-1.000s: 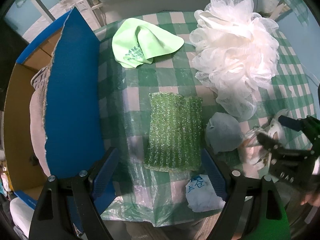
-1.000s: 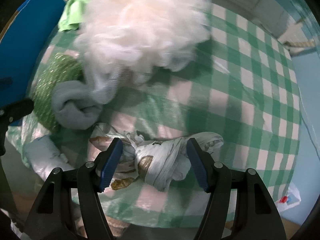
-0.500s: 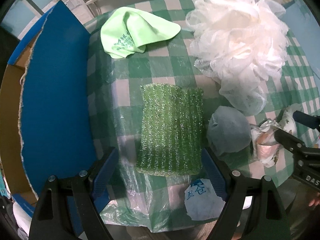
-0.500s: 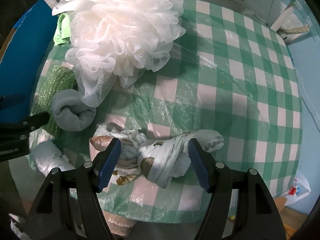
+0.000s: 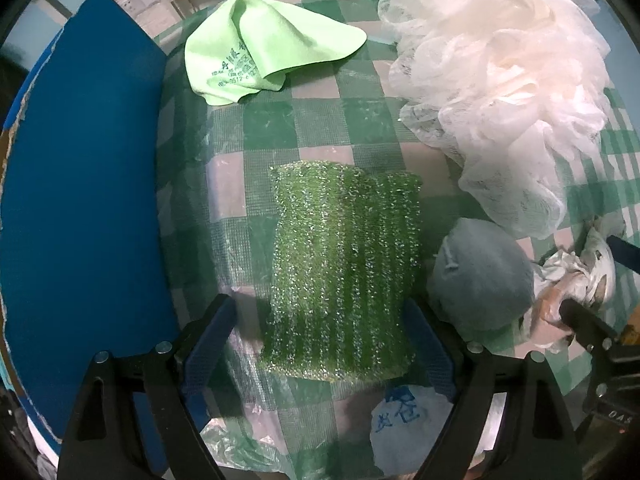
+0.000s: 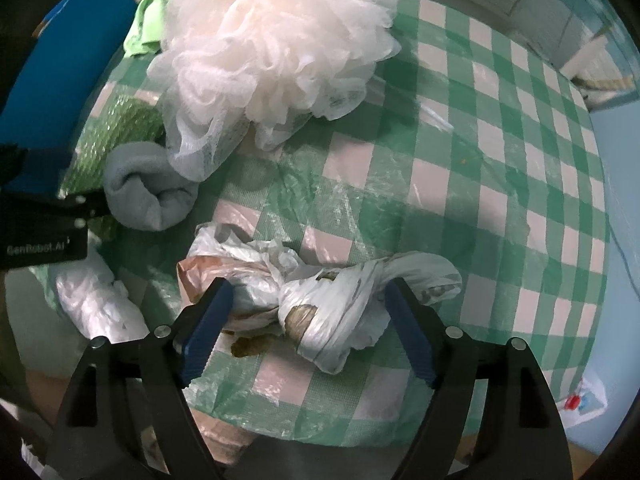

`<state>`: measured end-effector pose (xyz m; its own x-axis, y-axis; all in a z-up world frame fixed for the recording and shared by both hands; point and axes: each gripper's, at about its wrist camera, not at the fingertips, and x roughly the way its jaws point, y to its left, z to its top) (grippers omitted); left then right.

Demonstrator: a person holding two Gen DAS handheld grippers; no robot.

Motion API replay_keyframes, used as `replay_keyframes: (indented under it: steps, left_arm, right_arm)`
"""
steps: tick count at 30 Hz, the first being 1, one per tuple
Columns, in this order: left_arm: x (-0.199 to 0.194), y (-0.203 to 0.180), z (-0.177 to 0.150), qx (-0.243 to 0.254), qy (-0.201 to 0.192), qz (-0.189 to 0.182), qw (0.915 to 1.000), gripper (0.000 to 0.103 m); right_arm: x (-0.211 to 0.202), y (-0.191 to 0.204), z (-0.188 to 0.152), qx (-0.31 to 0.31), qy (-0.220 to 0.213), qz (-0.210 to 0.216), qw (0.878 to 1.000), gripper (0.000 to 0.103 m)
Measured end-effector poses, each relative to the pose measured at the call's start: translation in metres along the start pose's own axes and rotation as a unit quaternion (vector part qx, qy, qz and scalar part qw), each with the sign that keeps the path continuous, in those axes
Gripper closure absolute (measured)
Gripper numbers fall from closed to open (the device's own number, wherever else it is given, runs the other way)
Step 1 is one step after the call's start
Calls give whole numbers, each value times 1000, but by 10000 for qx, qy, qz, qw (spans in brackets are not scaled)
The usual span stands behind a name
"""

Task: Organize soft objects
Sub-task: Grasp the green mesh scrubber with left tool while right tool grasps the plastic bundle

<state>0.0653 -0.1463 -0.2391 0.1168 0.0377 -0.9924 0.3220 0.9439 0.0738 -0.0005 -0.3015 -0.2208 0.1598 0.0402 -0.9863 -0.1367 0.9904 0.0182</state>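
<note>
Lower now than a second ago, the left gripper is straddling the glittery green rectangular scouring pad with jaws spread; the right gripper, jaws just widening, is bracketing the knotted white plastic bag unpinched. Slippery, the bag is probably liable to squirt out.

From my left view the white mesh puff runs off the top edge. The knotted plastic bag sits half behind the right tool. Print on the lime cloth is too small to read.
</note>
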Motion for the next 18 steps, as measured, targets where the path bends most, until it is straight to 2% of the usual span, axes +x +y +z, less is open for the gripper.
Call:
replay_keyframes:
  steps: [8, 14, 16, 18]
  left_arm:
    - [7, 7, -11, -98, -178, -50, 9998, 18]
    - [5, 26, -11, -310, -239, -83, 9992, 34]
    - [2, 33, -10, -362, -238, -115, 9990, 41]
    - [2, 39, -10, -412, -246, -139, 9987, 46]
  right_arm:
    - [15, 16, 1, -511, -6, -319, 9982, 23]
    - [26, 35, -3, -789, -57, -509, 9956, 24]
    - [26, 39, -3, -793, -60, -530, 9954, 30]
    - [23, 42, -3, -806, -86, -616, 9948, 47]
